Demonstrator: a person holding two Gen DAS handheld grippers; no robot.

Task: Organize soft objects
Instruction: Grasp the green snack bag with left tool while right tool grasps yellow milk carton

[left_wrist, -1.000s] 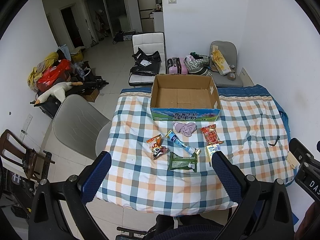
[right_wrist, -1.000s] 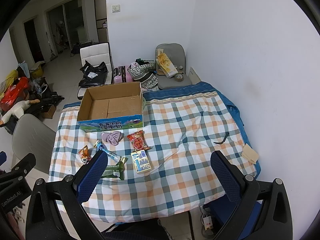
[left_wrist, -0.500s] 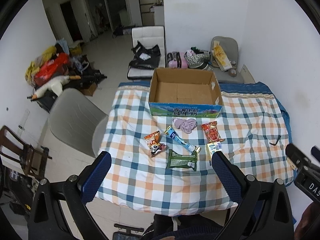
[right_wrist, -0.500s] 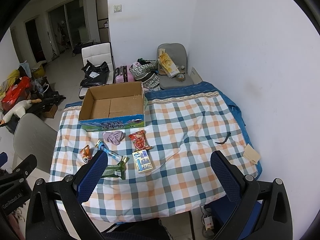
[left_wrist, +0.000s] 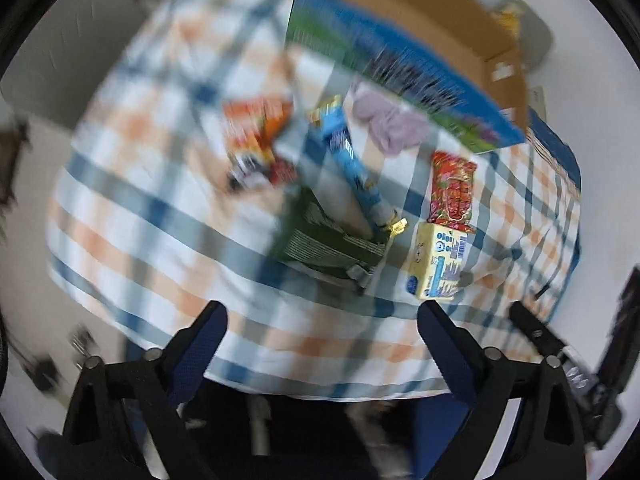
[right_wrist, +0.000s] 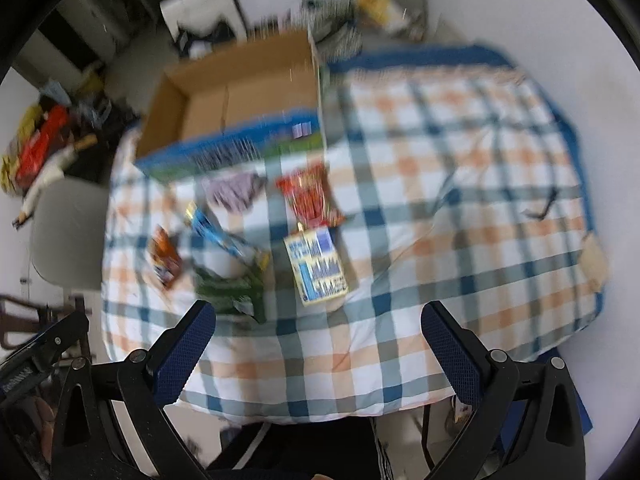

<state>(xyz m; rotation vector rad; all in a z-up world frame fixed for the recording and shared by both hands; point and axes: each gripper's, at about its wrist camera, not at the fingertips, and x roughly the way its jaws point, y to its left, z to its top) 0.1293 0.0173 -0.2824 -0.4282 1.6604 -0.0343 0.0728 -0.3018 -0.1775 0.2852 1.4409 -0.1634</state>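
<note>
Both views are motion-blurred. An open cardboard box stands at the far side of the checked tablecloth. In front of it lie a lilac cloth, a red snack packet, a yellow-blue carton, a blue tube packet, a dark green packet and an orange packet. My left gripper is open and empty above the near edge. My right gripper is open and empty too.
A grey chair stands at the table's left side. A small black object and a tan scrap lie near the table's right edge. Floor clutter sits far left. A white wall is on the right.
Both grippers have moved fast forward and down toward the table; the objects look much larger and blurred. The left view has also tilted. Both grippers stay open.
</note>
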